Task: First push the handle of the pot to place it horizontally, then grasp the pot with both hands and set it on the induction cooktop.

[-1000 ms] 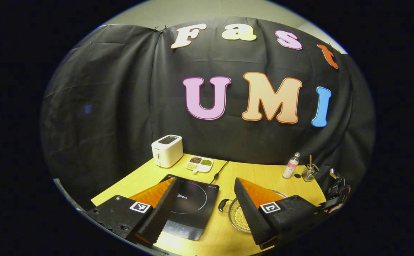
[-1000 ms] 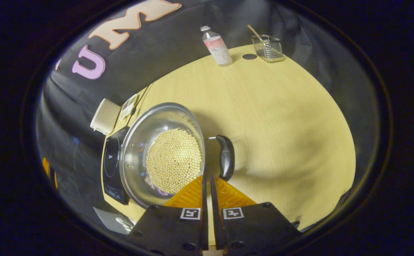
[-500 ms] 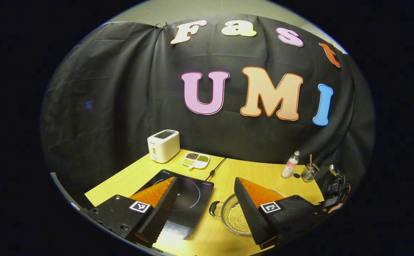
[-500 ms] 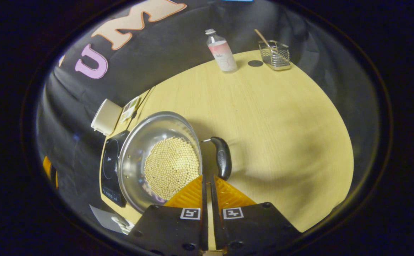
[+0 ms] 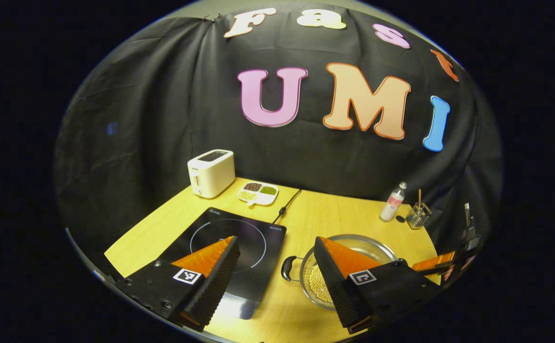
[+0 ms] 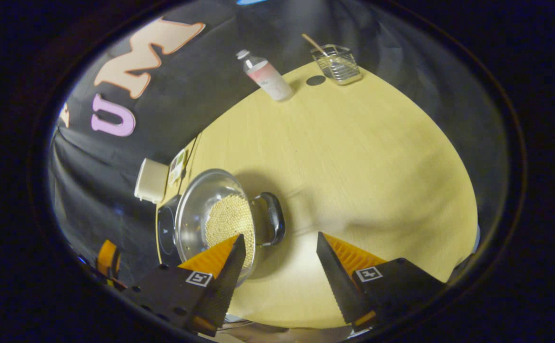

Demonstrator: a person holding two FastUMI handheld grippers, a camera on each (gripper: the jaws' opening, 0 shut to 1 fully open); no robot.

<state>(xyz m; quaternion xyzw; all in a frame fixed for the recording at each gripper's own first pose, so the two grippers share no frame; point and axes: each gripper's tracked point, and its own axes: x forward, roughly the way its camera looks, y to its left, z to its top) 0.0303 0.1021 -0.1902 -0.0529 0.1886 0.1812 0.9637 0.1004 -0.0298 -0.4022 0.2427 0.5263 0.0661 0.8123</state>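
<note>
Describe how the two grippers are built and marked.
Left gripper and right gripper match: each has two wedge-shaped fingers with ribbed inner faces, set on black blocks with visible screws. A square black-and-white marker sits on each block.

The left gripper [image 5: 275, 247] hangs above the table's near edge, tilted slightly down, its two fingers spread wide and holding nothing. The right gripper [image 6: 281, 242] is raised over the table's near right part, looking steeply down, its fingers [image 6: 220, 259] likewise parted wide with nothing between them. In the left gripper view, part of the right gripper [image 5: 437, 263] shows at the right edge.
</note>
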